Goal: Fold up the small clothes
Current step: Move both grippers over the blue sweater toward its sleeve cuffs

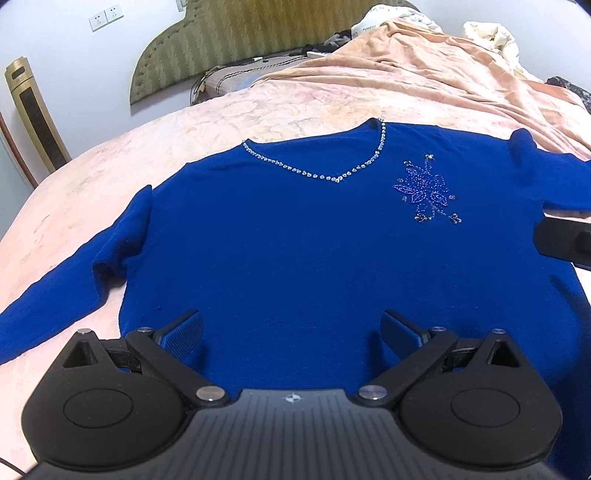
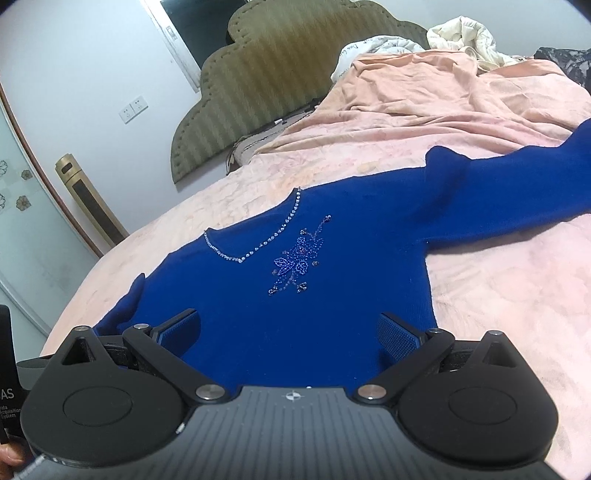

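Observation:
A royal-blue sweater [image 1: 295, 240] lies flat, front up, on a pink bed cover [image 1: 147, 155], with a rhinestone V-neckline [image 1: 332, 177] and a beaded flower [image 1: 424, 188] on its chest. Both sleeves are spread out to the sides. My left gripper [image 1: 291, 328] is open and empty, hovering over the sweater's lower body. My right gripper [image 2: 290, 330] is open and empty over the lower right part of the sweater [image 2: 314, 277]. The right sleeve [image 2: 517, 192] stretches away to the right. The right gripper's edge shows in the left wrist view [image 1: 565, 242].
A padded olive headboard [image 2: 277, 74] and a rumpled peach blanket [image 2: 424, 81] with white bedding [image 2: 465, 33] lie at the head of the bed. A gold tower fan [image 1: 33, 118] stands by the wall left of the bed.

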`<state>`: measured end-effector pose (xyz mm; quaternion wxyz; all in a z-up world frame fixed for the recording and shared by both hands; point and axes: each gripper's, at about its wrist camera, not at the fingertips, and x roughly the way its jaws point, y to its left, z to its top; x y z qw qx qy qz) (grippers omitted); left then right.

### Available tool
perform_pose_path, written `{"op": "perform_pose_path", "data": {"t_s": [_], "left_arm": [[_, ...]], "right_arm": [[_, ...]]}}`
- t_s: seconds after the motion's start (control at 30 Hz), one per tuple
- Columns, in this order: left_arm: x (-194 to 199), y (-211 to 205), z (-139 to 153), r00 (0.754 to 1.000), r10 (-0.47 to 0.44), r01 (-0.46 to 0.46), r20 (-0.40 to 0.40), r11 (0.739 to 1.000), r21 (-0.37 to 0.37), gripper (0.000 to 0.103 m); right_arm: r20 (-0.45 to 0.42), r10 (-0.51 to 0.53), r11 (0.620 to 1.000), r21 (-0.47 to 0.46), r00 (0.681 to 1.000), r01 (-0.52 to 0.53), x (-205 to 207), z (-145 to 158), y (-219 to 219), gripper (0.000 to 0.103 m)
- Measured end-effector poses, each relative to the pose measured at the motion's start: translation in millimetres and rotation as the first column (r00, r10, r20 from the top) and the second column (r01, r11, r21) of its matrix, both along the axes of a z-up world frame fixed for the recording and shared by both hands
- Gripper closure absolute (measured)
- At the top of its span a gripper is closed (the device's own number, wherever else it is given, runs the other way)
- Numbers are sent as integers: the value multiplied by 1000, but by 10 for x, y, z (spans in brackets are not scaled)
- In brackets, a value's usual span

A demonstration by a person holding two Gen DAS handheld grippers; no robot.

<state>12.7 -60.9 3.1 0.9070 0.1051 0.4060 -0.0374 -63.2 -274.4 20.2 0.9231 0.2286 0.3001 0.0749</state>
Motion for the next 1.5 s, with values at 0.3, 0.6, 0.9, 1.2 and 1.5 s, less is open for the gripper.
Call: {"op": "perform_pose_path", "data": {"t_s": [0.3, 0.6, 0.9, 1.2, 1.5], "left_arm": [[-23, -81, -43, 1000, -9, 8, -8, 1000, -6, 0], [-8, -126, -50, 1000, -7, 7, -11, 1000, 3, 0], [7, -190, -65, 1000, -10, 10, -14, 1000, 16, 0], [27, -268, -71, 1000, -15, 16, -23, 1000, 19, 0], [54, -397, -88, 999, -27, 28, -33, 999, 27, 0]], "right_arm": [[-19, -12, 1000, 27, 1000, 13, 18, -45, -95, 0], [-9, 2, 1000, 20, 1000, -2, 16, -31, -120, 0], [3, 12, 1000, 29, 1000, -12, 11, -1, -150, 0], [9, -31, 999, -43, 999, 32, 11, 68, -194, 0], [15, -40, 995, -93, 999, 42, 3, 83, -240, 0]]}}
